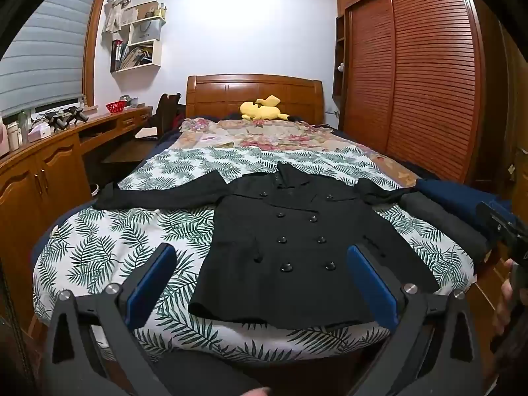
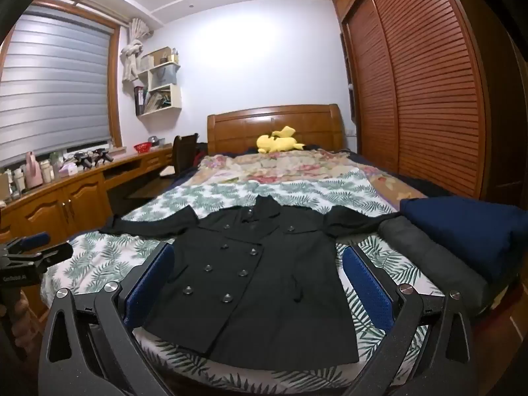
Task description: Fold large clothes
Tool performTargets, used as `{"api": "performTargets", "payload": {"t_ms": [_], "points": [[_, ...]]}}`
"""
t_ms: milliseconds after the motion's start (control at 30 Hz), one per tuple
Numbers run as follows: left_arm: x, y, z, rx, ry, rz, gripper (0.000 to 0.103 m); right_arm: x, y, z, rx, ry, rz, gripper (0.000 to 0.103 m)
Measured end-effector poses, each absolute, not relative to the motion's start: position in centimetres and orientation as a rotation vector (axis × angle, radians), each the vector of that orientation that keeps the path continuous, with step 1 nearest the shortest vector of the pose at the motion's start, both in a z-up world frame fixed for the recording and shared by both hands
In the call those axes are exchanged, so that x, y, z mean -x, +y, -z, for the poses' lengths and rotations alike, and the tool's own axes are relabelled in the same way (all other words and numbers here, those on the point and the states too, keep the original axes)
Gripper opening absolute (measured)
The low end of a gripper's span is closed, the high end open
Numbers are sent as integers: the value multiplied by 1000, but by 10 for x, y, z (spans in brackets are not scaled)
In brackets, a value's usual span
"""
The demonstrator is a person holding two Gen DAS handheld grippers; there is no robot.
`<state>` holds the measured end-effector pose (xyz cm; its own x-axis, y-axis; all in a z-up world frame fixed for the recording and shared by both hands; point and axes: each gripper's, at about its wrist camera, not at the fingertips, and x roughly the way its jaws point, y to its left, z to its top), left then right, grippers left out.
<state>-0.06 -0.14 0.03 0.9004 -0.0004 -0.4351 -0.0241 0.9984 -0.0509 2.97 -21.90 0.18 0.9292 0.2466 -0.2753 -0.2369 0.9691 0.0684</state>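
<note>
Left wrist view: the left gripper [image 1: 260,257] hangs above the foot edge of the bed [image 1: 99,250], its blue pads [image 1: 151,280] spread wide with nothing between them. The right wrist view shows the right gripper [image 2: 257,260] in the same condition, jaws parted and empty, also above the foot edge.

The black coat [image 1: 297,247] lies face up across the foot half of the bed, on the leaf-print sheet [image 1: 109,247]. Hem toward the foot edge, collar toward the headboard [image 1: 254,92]. It is buttoned, double-breasted, with both sleeves spread out toward the left and right edges. This flat, symmetric layout probably serves the fold: each sleeve is reachable from its own side, and no fold has been started.

At the right edge of the bed sit a dark grey folded item [image 2: 432,260] and a navy folded item [image 2: 468,231], touching each other. They appear to be set aside clear of the working area. A yellow plush toy [image 1: 262,107] rests near the headboard, well apart from the coat.

Readable writing: the body of the left gripper, seen at the left margin of the right wrist view, carries white lettering that begins "Go"; the rest is too small to confirm. A bag on the wall shelf [image 1: 145,33] bears print that cannot be read.
</note>
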Motion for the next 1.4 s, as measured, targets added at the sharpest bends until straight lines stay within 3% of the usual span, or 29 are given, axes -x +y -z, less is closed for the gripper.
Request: {"api": "performTargets", "payload": {"t_ms": [1400], "points": [[15,-4,-12,59,400,-25,103,-16,-205,-5,-11,303,-268,103]]}}
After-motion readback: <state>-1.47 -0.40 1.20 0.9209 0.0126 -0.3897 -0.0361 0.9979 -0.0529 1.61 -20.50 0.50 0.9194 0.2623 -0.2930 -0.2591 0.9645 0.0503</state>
